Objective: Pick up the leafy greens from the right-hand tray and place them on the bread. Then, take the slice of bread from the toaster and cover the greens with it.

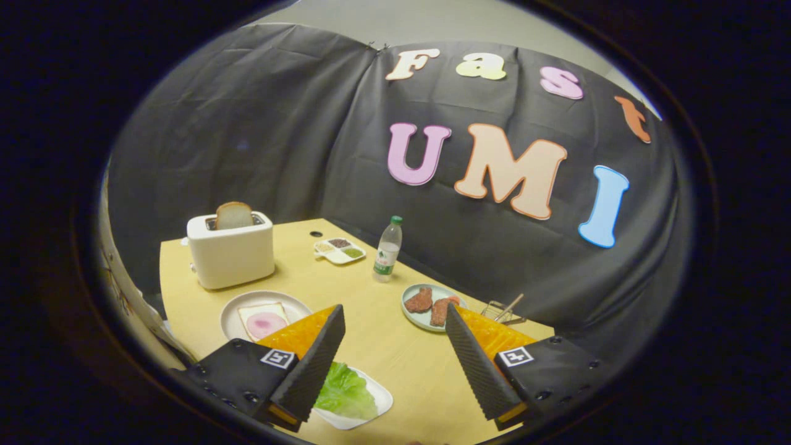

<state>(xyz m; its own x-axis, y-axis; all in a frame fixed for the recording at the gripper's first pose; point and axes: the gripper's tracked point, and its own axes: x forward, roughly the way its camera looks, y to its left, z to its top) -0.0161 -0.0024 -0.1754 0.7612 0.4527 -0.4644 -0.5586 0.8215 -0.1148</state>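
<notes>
gripper fingers spread wide apart, holding nothing, hanging above the near part of the table. leafy greens lying on a white tray close to the table's near edge, just under and beside the left finger, partly hidden by it. step in hand looks like the first one: reach for the greens, not yet gripped. next move calls for dropping and shifting left so both fingers straddle the leaf, then closing gently; thin floppy leaf, likely to slip or tear if pinched at the edge.

further in, white plate toward the table's left edge carrying a slice of bread with a pink round topping, the target for the greens. bluish plate with two brown meat pieces toward the right edge; small wire rack with a stick just beyond it.

farther back, white toaster near the far left corner with second bread slice standing up out of the slot, untouched. small divided dish of condiments and clear water bottle with green cap near the far edge.

writing: bottle label too small to read; square coded markers on the gripper body, no readable text.
</notes>
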